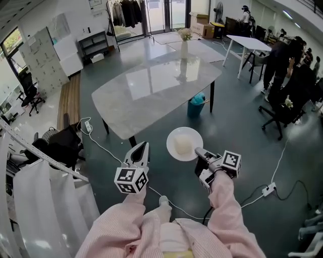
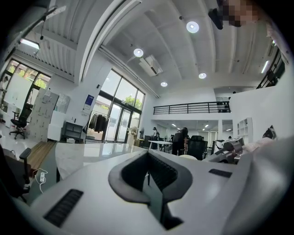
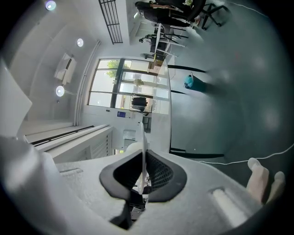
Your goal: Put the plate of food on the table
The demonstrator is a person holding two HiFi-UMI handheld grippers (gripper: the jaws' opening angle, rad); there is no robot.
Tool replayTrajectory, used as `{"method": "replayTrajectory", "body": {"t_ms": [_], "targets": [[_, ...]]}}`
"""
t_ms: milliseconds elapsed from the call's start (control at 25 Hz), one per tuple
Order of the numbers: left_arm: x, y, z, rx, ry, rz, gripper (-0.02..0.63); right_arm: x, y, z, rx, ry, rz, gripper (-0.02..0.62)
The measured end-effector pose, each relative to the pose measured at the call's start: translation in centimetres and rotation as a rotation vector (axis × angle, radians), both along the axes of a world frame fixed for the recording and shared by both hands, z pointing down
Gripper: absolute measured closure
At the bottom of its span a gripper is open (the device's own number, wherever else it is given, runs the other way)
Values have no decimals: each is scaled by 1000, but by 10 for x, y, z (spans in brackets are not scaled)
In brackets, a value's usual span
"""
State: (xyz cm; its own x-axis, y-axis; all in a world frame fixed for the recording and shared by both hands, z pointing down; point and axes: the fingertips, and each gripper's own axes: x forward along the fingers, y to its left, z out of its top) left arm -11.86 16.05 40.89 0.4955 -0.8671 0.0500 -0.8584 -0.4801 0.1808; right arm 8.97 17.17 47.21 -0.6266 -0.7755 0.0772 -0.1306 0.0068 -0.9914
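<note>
Right gripper [image 1: 199, 151] pinches plate [image 1: 184, 143] rim; left gripper [image 1: 142, 146] pressed together, empty; marble counter [image 1: 151, 85] ahead, grey floor [image 1: 242, 126] below.

The table [image 1: 151, 90] stands mid-room with a vase [image 1: 184, 48] on its far end. A bucket [image 1: 197, 106] sits on the floor at the table's right side, beside a leg. The plate [image 1: 184, 143] is off the table, over the floor just before its near edge, with food [image 1: 181, 146] on it. Its near-right rim sits between the jaws of the right gripper [image 1: 201, 153]. The left gripper [image 1: 141, 150] is just left of the plate, apart from it. A power strip [image 1: 88, 126] lies left of the table, another [image 1: 268, 190] far right. A second table [image 1: 247, 44] stands behind at the right, a clothes rack [image 1: 128, 12] at the back.
</note>
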Motion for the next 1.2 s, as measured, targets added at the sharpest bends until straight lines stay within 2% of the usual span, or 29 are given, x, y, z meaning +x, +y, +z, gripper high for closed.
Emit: {"method": "replayTrajectory", "body": {"t_ms": [280, 680, 1000, 1200], "targets": [[-7, -78, 9, -15, 15, 21, 611, -16, -77, 3, -8, -13, 9, 578], [-26, -134, 18, -39, 28, 8, 611, -41, -140, 3, -10, -20, -12, 578], [-24, -187, 29, -59, 38, 1, 611, -40, -195, 14, -25, -37, -23, 578], [-12, -237, 39, -82, 41, -11, 611, -29, -248, 23, -39, -37, -38, 578]]}}
